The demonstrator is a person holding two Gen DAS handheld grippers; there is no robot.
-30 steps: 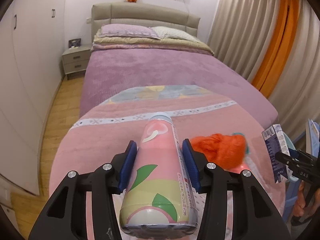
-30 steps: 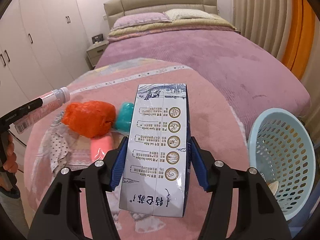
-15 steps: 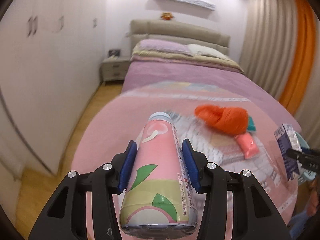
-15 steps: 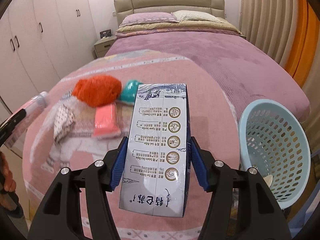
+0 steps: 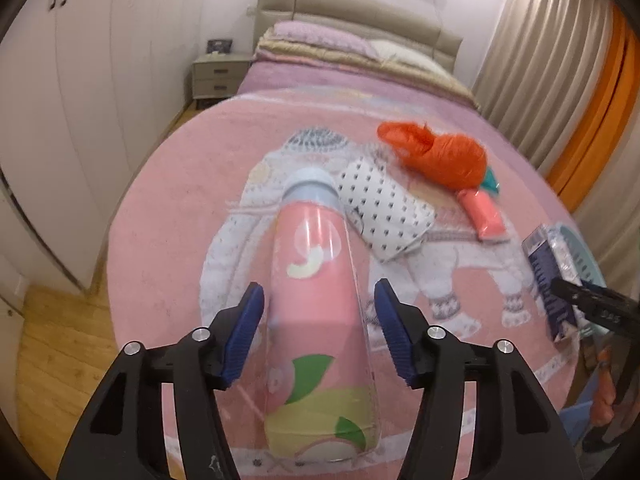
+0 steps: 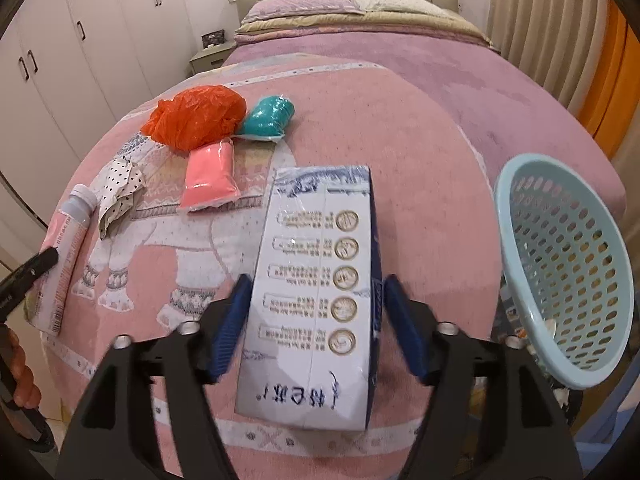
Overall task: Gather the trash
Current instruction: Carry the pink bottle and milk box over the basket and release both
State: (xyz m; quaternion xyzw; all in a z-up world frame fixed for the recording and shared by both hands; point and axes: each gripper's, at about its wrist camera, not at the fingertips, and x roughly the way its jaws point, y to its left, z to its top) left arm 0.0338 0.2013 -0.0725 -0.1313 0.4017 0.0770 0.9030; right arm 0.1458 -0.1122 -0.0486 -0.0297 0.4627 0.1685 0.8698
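Note:
A pink bottle (image 5: 316, 280) with a pale blue cap lies lengthwise between the fingers of my left gripper (image 5: 320, 312). Its jaws are opening, and a gap shows on each side of the bottle. A white and blue carton (image 6: 316, 280) sits tilted between the fingers of my right gripper (image 6: 318, 316). Those jaws are opening too, and the pads stand off the carton. Both things are low over the pink elephant blanket (image 6: 420, 160). A light blue basket (image 6: 568, 264) stands at the right of the bed's foot.
On the blanket lie an orange plastic bag (image 6: 196, 116), a teal packet (image 6: 266, 118), a pink packet (image 6: 210, 178) and a dotted cloth (image 6: 120, 184). White wardrobes (image 5: 80, 100) line the left. Curtains (image 5: 540, 80) hang on the right.
Both pairs of jaws have widened off the bottle and the carton, which they gripped before. Both grippers have come lower toward the blanket, and the carton has tilted.

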